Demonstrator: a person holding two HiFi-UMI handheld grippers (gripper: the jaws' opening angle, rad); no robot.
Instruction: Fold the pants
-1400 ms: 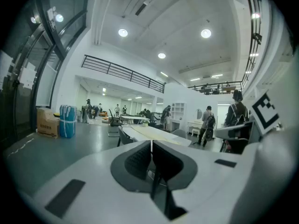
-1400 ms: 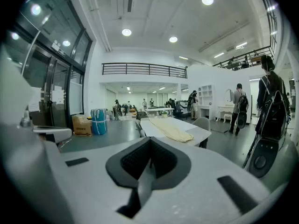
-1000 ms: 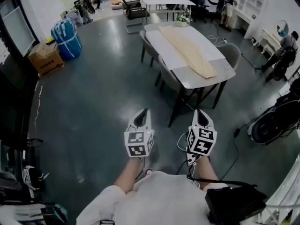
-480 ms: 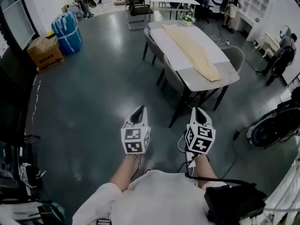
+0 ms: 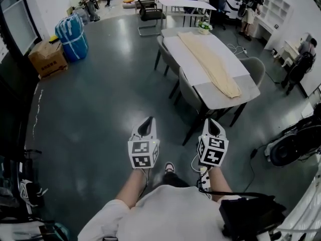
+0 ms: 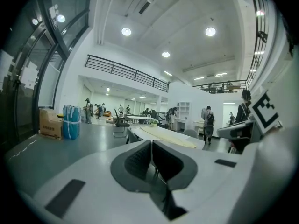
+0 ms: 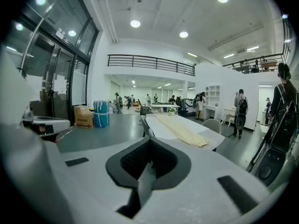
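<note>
Two: left tool [image 5: 149, 120], right tool [image 5: 210, 121]. One pants [image 5: 213, 67]. One cardboard box [image 5: 47, 59]. One blue bundle [image 5: 71, 36].

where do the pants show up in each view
Head view: the pants lie lengthwise on the table, upper right of centre.
Left gripper view: the pants are just right of centre, far off.
Right gripper view: the pants are right of centre.
Shared landmark: the blue bundle, left of the table.

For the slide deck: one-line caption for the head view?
Left gripper and right gripper, jaws shut and empty, held short of the table where beige pants lie flat.
</note>
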